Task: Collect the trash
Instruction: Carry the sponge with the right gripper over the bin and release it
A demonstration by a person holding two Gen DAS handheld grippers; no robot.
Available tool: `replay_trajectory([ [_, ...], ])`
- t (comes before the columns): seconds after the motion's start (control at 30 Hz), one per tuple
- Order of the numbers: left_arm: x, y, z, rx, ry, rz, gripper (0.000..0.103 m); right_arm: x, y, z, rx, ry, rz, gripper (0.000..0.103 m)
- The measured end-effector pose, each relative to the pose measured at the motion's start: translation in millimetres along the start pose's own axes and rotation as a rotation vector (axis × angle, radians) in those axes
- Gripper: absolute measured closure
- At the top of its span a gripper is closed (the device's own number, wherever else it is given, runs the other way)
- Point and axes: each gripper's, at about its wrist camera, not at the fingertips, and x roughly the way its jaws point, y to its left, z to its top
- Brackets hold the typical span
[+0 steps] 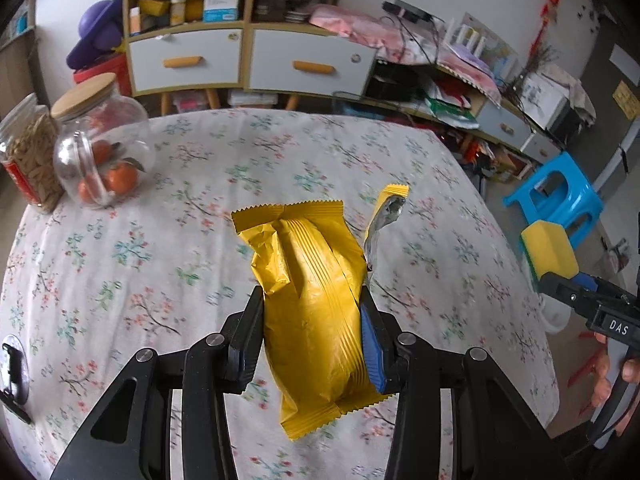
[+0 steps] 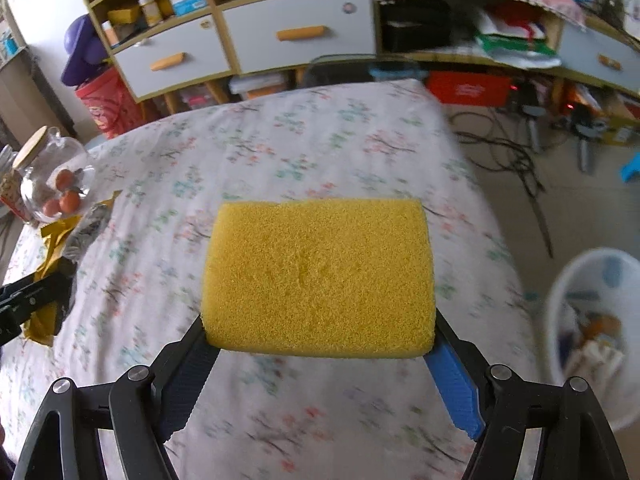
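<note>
While clenched between the left fingers (image 1: 312,312), yellow wrapper (image 1: 312,300); sponge (image 2: 318,276) between right fingers (image 2: 318,344).

Yellow wrapper (image 1: 316,304), yellow sponge (image 2: 318,276), white tablecloth (image 1: 168,240) with floral print

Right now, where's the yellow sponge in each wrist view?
Left wrist: yellow sponge at the right edge, held in the right claw.
Right wrist: yellow sponge dead centre, clamped across its width.
Shared landmark: glass jar of oranges, upper left in both.
</note>
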Motion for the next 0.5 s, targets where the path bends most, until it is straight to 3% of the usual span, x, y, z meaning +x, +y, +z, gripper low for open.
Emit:
replay_trajectory([
  [0.27,5.6,-36.8,-12.9,0.053,0.021,-0.025,0.058,-17.3,-64.0,-26.7,0.107,0.003,-0.002,0.019],
  [0.5,13.2,-72.5,-21.6,0.108,0.040,-0.047,0.058,-38.7,-134.4,-46.0,0.238,0.002,-0.054,0.019],
])
